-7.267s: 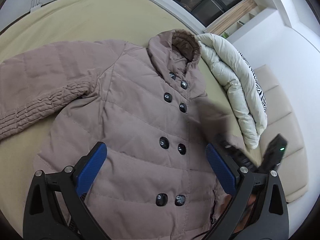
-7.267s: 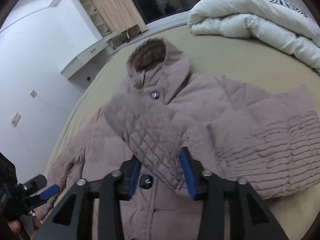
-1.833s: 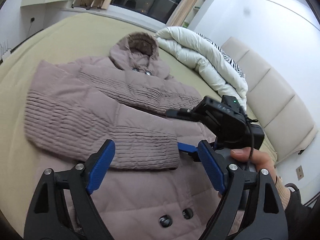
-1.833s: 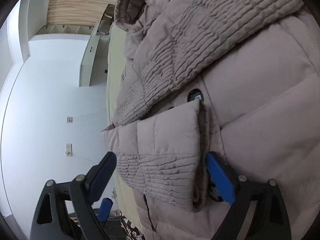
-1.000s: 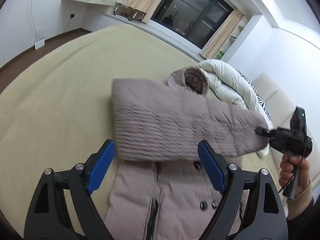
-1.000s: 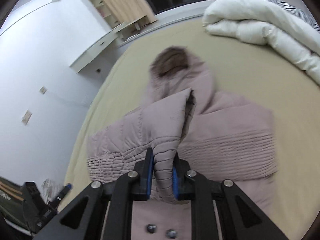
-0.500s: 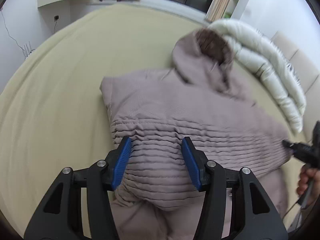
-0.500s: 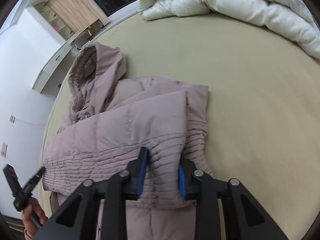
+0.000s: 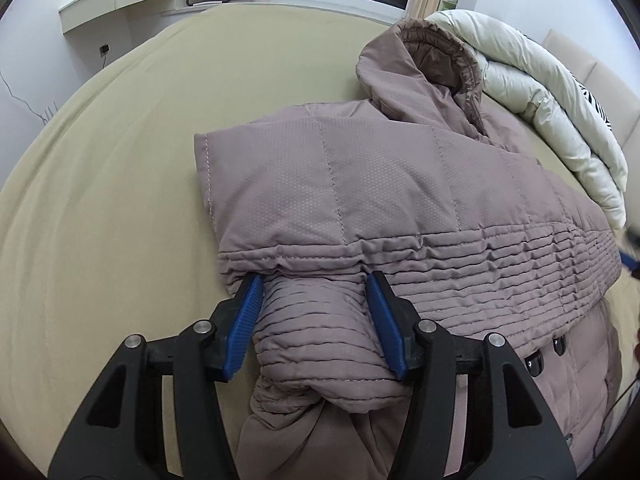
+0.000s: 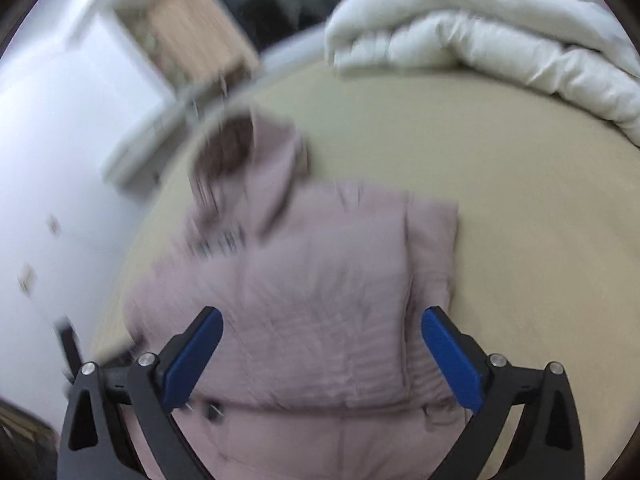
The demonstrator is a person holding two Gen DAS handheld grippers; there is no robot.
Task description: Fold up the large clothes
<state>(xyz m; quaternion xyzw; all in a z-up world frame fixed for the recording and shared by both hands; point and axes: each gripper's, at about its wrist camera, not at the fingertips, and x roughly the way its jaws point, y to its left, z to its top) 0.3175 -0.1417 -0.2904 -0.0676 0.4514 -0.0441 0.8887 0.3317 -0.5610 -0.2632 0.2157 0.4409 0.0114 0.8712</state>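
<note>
A mauve quilted hooded jacket (image 9: 380, 184) lies on the bed with its sleeves folded across the chest. In the left wrist view my left gripper (image 9: 316, 320) straddles a ribbed sleeve end (image 9: 320, 340) that fills the gap and touches both blue pads; its jaws are opening slightly. In the blurred right wrist view my right gripper (image 10: 320, 356) hovers over the jacket (image 10: 312, 280). Its jaws are opening wide and touch no cloth. The hood (image 9: 420, 64) points away from me.
The beige bed sheet (image 9: 100, 200) spreads out to the left of the jacket. A rolled white duvet (image 9: 540, 92) lies at the far right by the headboard, also seen as the duvet (image 10: 480, 32). A desk and a window stand beyond the bed.
My right gripper let go of the folded jacket edge and spread wide. My left gripper came down and closed around the ribbed sleeve end. The jacket's fold now rests flat.
</note>
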